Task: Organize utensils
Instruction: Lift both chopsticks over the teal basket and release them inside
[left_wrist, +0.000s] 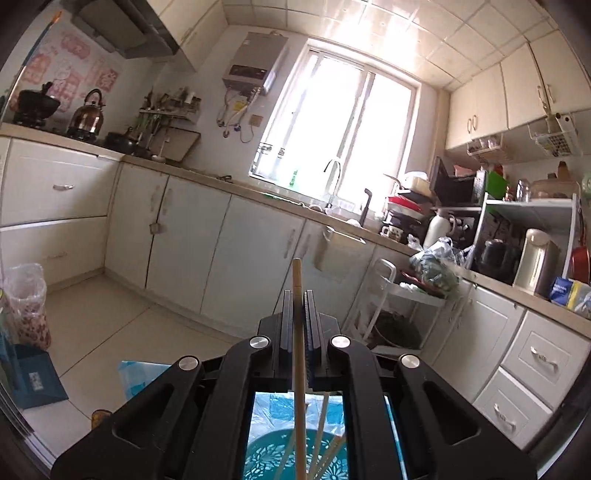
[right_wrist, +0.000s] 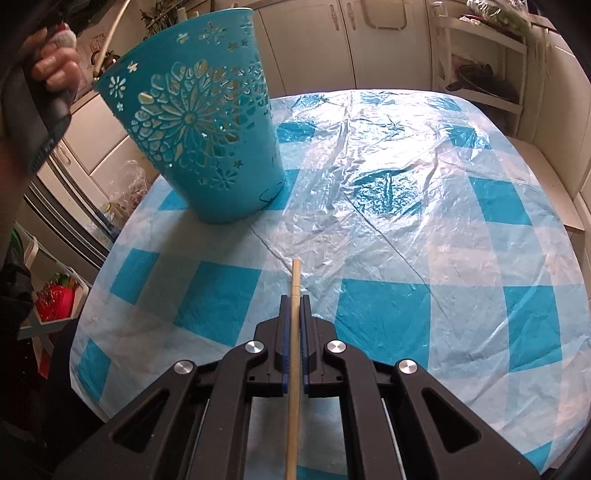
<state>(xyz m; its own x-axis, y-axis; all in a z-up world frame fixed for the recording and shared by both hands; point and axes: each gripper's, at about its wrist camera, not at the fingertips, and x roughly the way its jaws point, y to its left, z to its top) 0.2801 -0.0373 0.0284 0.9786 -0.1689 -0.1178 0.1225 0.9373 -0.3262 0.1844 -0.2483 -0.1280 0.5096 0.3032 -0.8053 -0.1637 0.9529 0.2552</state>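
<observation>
My left fingers (left_wrist: 297, 295) are squeezed tight on a thin, pale wooden chopstick (left_wrist: 297, 325) that points to 12 o'clock. Below them, at 6 o'clock, more sticks stand in the teal plastic cut-out basket (left_wrist: 273, 458). My right fingers (right_wrist: 294, 301) pinch another pale wooden stick (right_wrist: 294, 332) over the blue-and-white checked worktop (right_wrist: 406, 240). That basket (right_wrist: 199, 122) stands at 11 o'clock.

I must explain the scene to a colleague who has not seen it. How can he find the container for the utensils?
Start at the table with the blue-and-white checked cover. Near its far left corner stands the teal plastic basket, tall, with cut-out flower patterns. Nothing else stands on the cover.
</observation>
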